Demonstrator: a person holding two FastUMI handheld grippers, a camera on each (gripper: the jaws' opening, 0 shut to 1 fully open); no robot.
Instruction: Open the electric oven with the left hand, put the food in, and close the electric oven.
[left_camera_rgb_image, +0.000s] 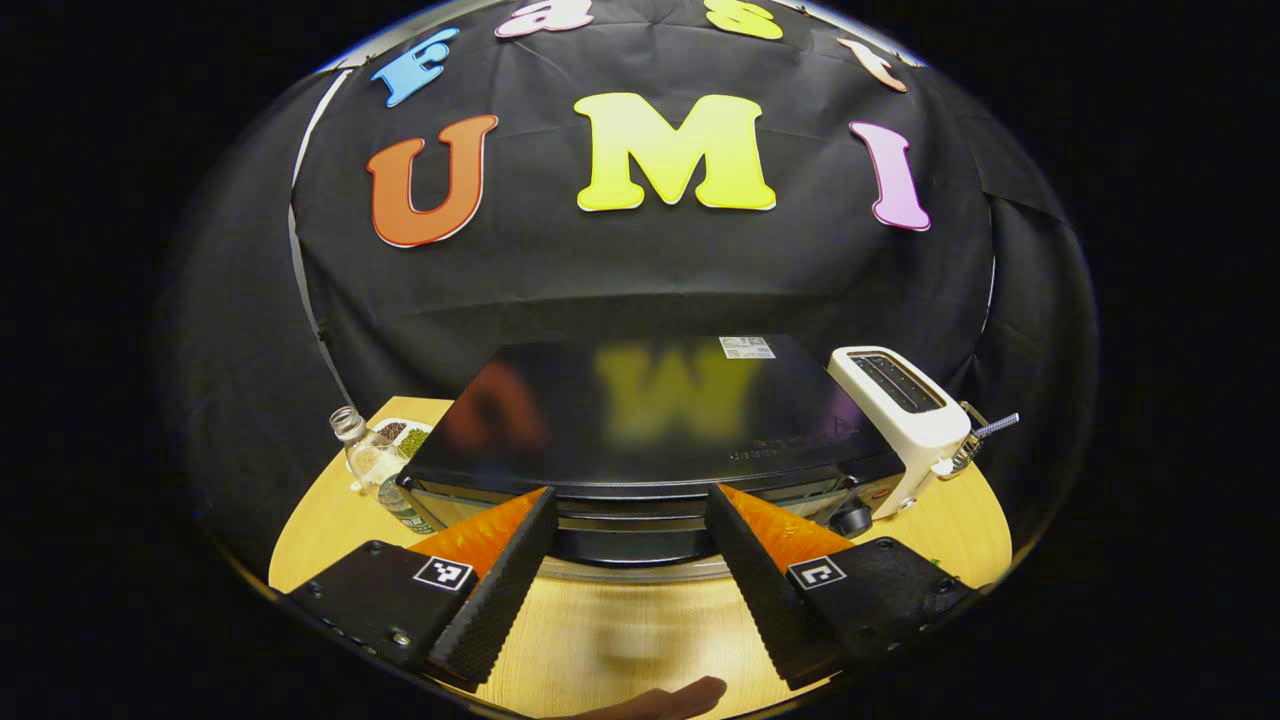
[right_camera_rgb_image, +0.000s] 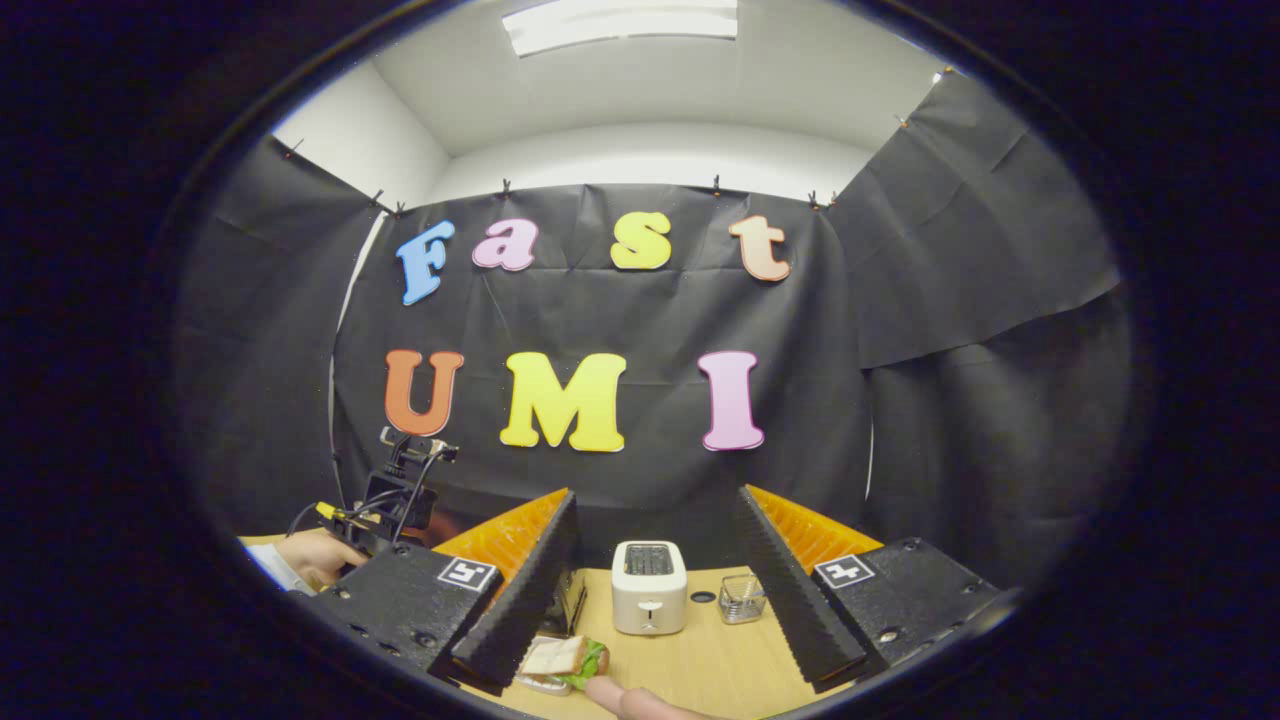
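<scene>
One electric oven, one toaster, one sandwich, one bottle and one glass container are being counted on the surface.

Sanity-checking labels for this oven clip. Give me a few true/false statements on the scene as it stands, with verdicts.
1. The left tool is open, in front of the oven. True.
2. The oven door is already swung open. False: it looks closed, and the tool has not gripped it.
3. A white toaster stands on the table. True.
4. The right tool is clamped on the sandwich. False: it is open and the sandwich lies on the table below it.
5. A clear bottle stands beside the oven. True.
6. The toaster sits on top of the oven. False: it stands on the table next to it.
</scene>
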